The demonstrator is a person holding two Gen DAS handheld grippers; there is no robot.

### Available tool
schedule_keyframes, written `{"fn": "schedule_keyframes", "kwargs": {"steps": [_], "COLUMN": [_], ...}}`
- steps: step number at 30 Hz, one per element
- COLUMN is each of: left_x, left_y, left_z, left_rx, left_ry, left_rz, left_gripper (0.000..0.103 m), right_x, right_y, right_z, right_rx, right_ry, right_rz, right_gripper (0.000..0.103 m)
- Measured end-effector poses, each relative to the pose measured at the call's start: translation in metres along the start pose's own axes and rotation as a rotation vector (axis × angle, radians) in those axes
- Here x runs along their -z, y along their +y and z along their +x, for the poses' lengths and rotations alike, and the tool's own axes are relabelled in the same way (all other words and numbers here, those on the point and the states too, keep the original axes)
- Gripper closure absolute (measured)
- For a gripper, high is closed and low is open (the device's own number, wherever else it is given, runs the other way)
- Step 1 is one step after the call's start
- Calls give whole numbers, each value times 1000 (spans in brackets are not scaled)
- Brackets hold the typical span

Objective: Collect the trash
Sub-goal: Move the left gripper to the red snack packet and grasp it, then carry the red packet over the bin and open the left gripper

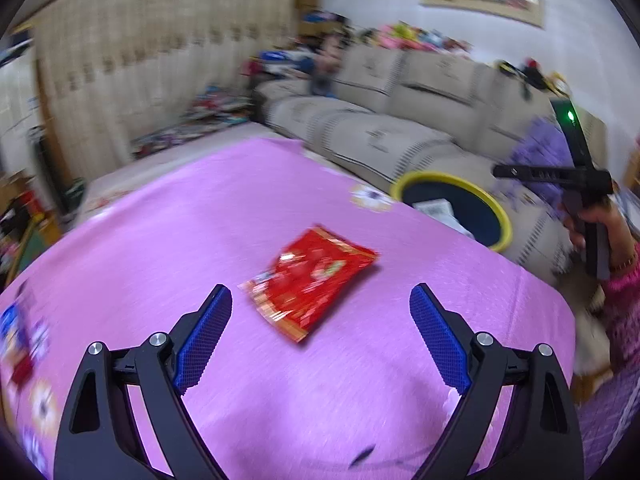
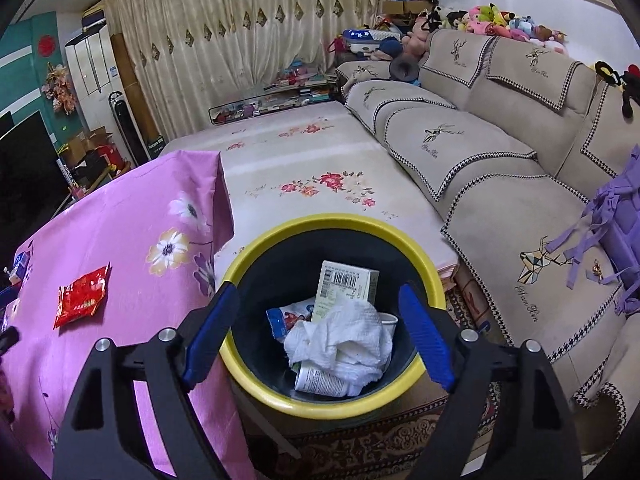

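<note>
A red snack wrapper (image 1: 312,280) lies flat on the pink flowered tablecloth (image 1: 200,220). My left gripper (image 1: 320,292) hovers open just short of it, nothing between its blue pads. My right gripper (image 2: 318,290) hangs open and empty over the yellow-rimmed dark bin (image 2: 332,220), which stands on the floor beside the table. Inside the bin lie a crumpled white tissue (image 2: 348,340), a barcoded carton (image 2: 348,284), a paper cup and a wrapper. In the right wrist view the red wrapper (image 2: 82,296) is far left on the cloth. The left wrist view shows the bin (image 1: 452,180) beyond the table's edge, with a hand holding the right gripper's handle (image 1: 588,232).
A beige sofa (image 2: 500,168) runs along the right, with a purple bag (image 2: 616,216) on its seat and plush toys along its back. A floral mat (image 2: 300,152) lies behind the bin, a patterned rug (image 2: 380,448) under it. Small packets (image 1: 16,336) sit at the cloth's left edge.
</note>
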State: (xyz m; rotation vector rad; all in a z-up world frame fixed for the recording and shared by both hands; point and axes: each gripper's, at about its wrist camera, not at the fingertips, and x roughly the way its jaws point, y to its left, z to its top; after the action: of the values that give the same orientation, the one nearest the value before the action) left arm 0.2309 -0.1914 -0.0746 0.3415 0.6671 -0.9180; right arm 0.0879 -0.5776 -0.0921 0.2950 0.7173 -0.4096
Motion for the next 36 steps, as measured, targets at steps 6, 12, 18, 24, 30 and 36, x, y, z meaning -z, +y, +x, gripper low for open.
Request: {"fn": "schedule_keyframes", "kwargs": {"steps": [6,12,18,24,30,36], "left_x": [-14,-22,-20,-18,-19,-18], "left_y": [-14,-9,4,13,20,7], "left_z": [50,87,107,111,104,91], "left_rx": [18,-4,6,59,51,13], "left_ry": [82,148,197,214,224,215], "left_rz": [134,186,171,119,60,53], "left_gripper": [14,13,13,31,53,71], "right_x": [4,4,6,7,9,12], "right_y": [-8,-16,-19,-20,-19,-22], "right_z": [0,6,13,14,8,-1], "right_rx": [7,8,-1,-23,-50,-64], "right_ry": [16,22,38,45,34,21], "right_rz": [6,27,33,42,50,58], "right_gripper": [25,25,25,25,25,25]}}
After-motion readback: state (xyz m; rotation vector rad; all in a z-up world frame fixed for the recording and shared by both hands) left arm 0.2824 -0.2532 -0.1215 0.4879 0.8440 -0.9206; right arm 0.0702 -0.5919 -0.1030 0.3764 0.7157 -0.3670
